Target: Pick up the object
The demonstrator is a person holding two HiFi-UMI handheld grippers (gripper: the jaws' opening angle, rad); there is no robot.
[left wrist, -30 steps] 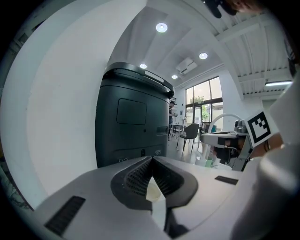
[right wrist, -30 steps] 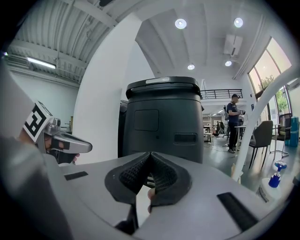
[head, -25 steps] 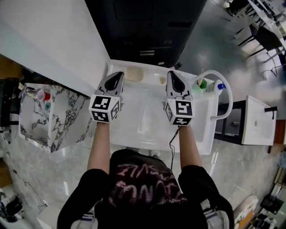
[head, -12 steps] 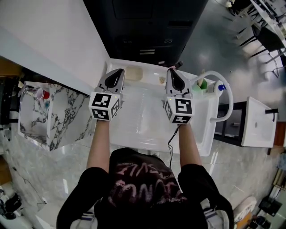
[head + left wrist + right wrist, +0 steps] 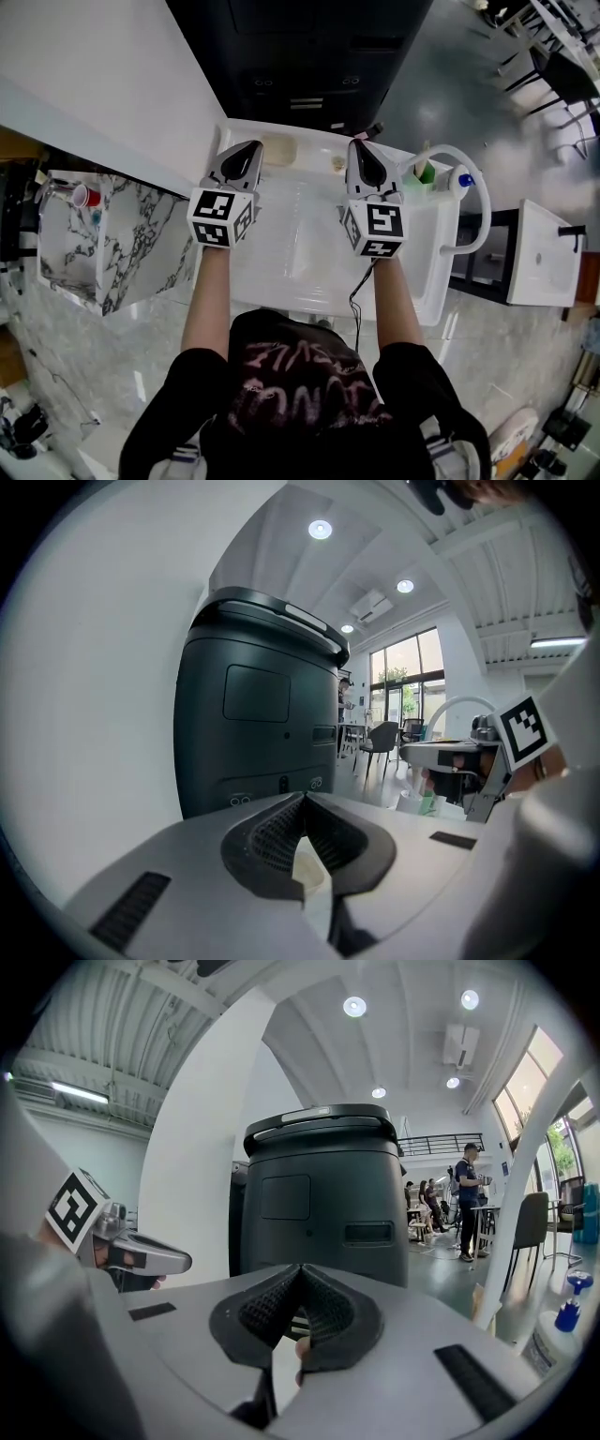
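Note:
A pale beige object lies at the far end of the white basin, just right of my left gripper's tip. My left gripper is shut and holds nothing; in the left gripper view a cream patch shows below the closed jaws. My right gripper hovers over the basin's far right part, also shut and empty, its tips meeting in the right gripper view. A small tan thing sits just left of the right gripper's tip.
A big dark machine stands right behind the basin. A white curved faucet, a blue-capped bottle and a green thing are at the right. A marble counter with a red cup lies left.
Both grippers have crept a little forward over the basin; both jaws stay shut.

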